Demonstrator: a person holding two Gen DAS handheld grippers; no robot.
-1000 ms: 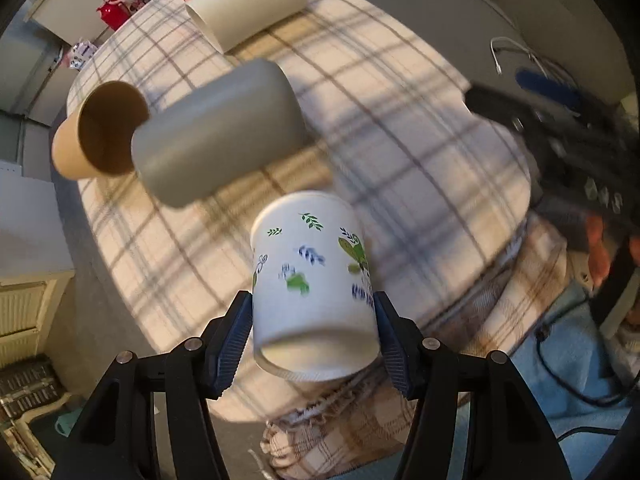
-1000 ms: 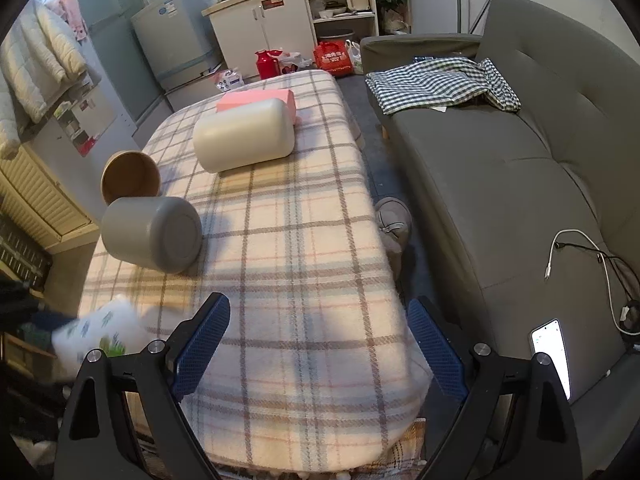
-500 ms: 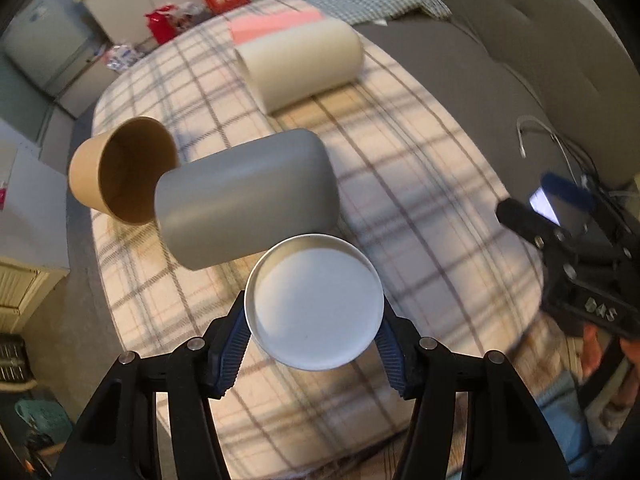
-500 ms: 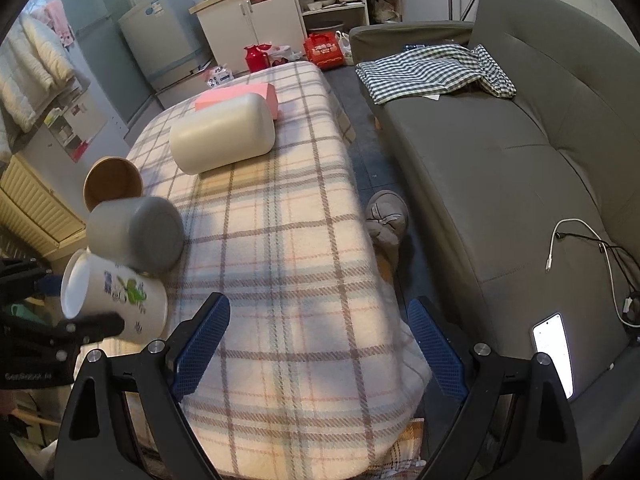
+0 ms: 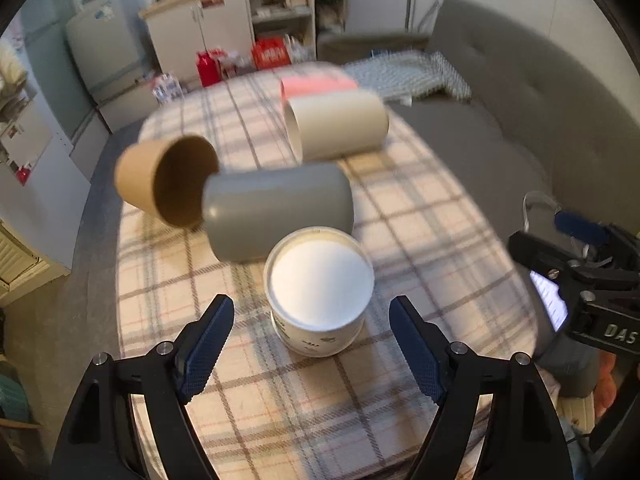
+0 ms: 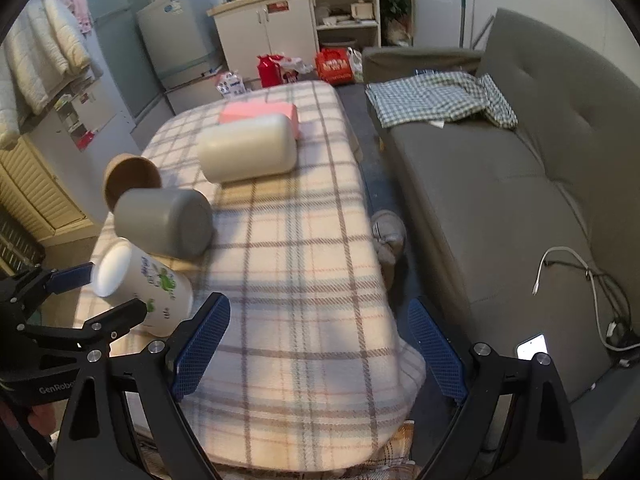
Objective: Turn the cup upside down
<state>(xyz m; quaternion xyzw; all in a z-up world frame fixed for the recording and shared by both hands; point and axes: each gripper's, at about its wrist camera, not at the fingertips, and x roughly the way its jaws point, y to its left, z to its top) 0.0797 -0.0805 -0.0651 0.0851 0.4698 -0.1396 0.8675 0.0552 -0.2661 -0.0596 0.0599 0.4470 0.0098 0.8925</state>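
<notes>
Printed cup (image 5: pixel 318 298): smooth paper, matt white base, leaf print on its side.
Grey cup (image 5: pixel 276 208): smooth, faint sheen, behind the printed cup.
Brown cup (image 5: pixel 166 182): matt kraft paper.
Cream cup (image 5: pixel 338 124): smooth, matt.
Table cover (image 5: pixel 420 240): soft, fuzzy plaid cloth.
Left gripper pads (image 5: pixel 206 346): blue, finely knurled; arms matt black.
Sofa (image 6: pixel 500 184): grey woven cloth.

A: Cloth on the table (image 5: pixel 420 216): cream, plaid lines in grey-brown and faint red. Printed cup (image 6: pixel 144 286): white, green and blue leaf motifs, plain white base.

B: Lying cups: one grey (image 5: pixel 276 208), one brown kraft (image 5: pixel 160 180), one off-white (image 5: pixel 340 124). Pink box (image 6: pixel 260 112) behind that.

A: Left gripper (image 5: pixel 308 344): black frame, blue textured pads. Right gripper (image 6: pixel 320 344) the same.

B: Sofa (image 6: pixel 520 184): grey; green-and-white checked cloth (image 6: pixel 440 98) on it.
</notes>
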